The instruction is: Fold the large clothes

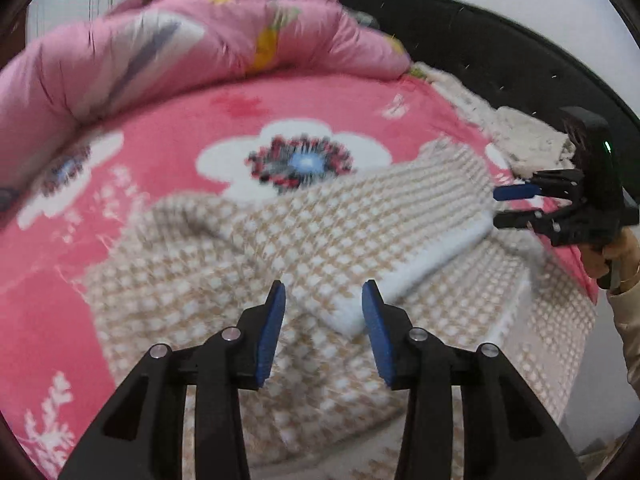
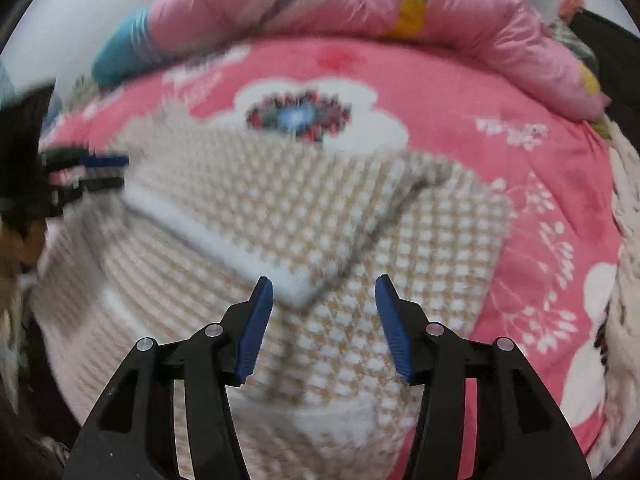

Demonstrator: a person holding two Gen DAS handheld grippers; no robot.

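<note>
Knitted beige sweater [image 1: 320, 240] is laid folded on the pink bed [image 1: 160, 168] for flatness; fingers of left gripper [image 1: 324, 300] and right gripper [image 2: 324, 296] are released, nothing grasped.

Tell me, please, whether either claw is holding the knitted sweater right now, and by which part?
Nothing is held. The left claw and right claw both stand open above the folded beige-and-white sweater, with no fabric pinched between their blue pads.

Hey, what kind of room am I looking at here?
Most likely a bedroom: a pink flowered blanket covers a bed, a rolled pink quilt lies at the back, with a dark headboard alongside.
</note>
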